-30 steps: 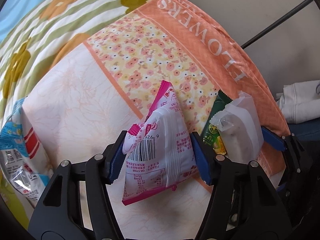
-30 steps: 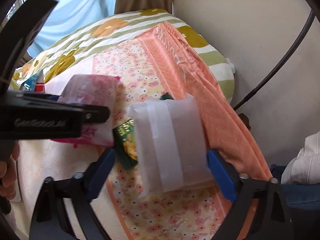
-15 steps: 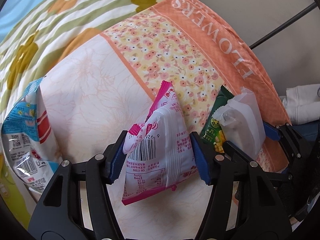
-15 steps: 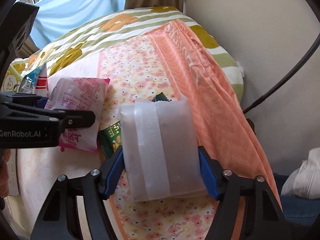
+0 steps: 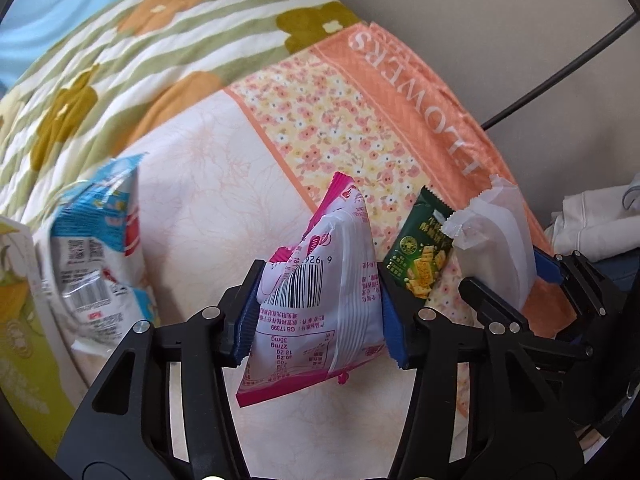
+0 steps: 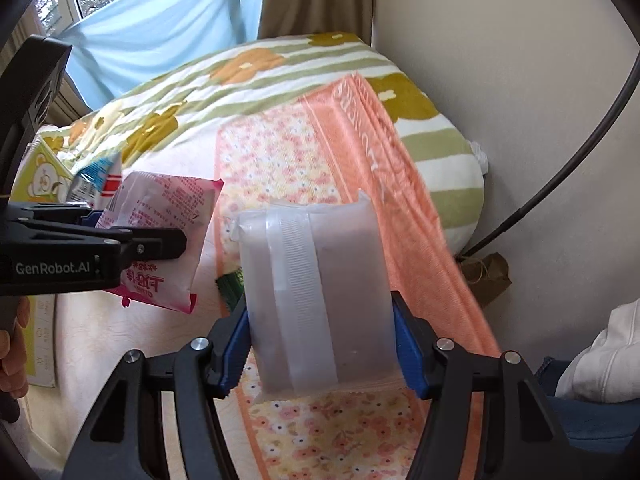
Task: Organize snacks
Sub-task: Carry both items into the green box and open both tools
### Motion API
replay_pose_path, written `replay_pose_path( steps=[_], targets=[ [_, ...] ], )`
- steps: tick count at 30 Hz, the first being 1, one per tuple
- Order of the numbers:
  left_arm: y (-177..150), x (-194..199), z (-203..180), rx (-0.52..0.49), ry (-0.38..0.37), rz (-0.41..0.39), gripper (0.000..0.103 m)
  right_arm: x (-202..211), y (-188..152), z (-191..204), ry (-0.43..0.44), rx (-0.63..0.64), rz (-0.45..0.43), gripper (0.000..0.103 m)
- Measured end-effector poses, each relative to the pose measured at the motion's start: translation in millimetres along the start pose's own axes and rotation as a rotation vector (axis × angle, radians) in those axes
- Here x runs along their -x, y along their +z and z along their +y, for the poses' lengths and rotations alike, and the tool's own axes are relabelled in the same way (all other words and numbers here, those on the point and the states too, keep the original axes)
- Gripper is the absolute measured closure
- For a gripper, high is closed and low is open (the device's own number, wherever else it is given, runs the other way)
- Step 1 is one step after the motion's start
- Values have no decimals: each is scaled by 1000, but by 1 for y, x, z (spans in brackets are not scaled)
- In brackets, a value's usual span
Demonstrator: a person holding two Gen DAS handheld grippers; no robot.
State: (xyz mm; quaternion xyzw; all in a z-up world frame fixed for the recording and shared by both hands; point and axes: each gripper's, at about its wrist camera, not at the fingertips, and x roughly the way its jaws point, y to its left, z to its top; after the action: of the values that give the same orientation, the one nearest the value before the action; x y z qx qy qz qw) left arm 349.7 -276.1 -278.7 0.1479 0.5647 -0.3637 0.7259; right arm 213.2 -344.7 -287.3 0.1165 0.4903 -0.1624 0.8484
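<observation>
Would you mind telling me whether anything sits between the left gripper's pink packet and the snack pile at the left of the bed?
Nothing visible does. The left gripper holds the pink packet above bare pale bedspread, and only that cloth lies between it and the blue-and-white bag. The green packet lies on the opposite side.

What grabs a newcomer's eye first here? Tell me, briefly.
First, the pink snack packet pinched in the left tool mid-frame, barcode facing the camera. Next, the frosted white packet clamped in the right tool, held above the orange floral towel. A green cracker packet lies on the towel between them, and a blue-and-white bag sits at the left.
</observation>
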Motion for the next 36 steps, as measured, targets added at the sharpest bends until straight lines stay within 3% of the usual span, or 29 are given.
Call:
replay_pose_path(
  steps=[9, 18, 28, 36],
  targets=[
    [-7, 85, -1, 68, 28, -157, 55, 49, 17, 6, 61, 42, -55, 44],
    [-43, 167, 33, 241, 50, -280, 55, 98, 40, 49, 181, 211, -132, 44],
    [-117, 259, 122, 398, 152, -425, 55, 129, 52, 155, 360, 347, -201, 44],
    [-176, 292, 218, 462, 217, -411, 55, 135, 45, 249, 455, 365, -196, 44]
  ],
)
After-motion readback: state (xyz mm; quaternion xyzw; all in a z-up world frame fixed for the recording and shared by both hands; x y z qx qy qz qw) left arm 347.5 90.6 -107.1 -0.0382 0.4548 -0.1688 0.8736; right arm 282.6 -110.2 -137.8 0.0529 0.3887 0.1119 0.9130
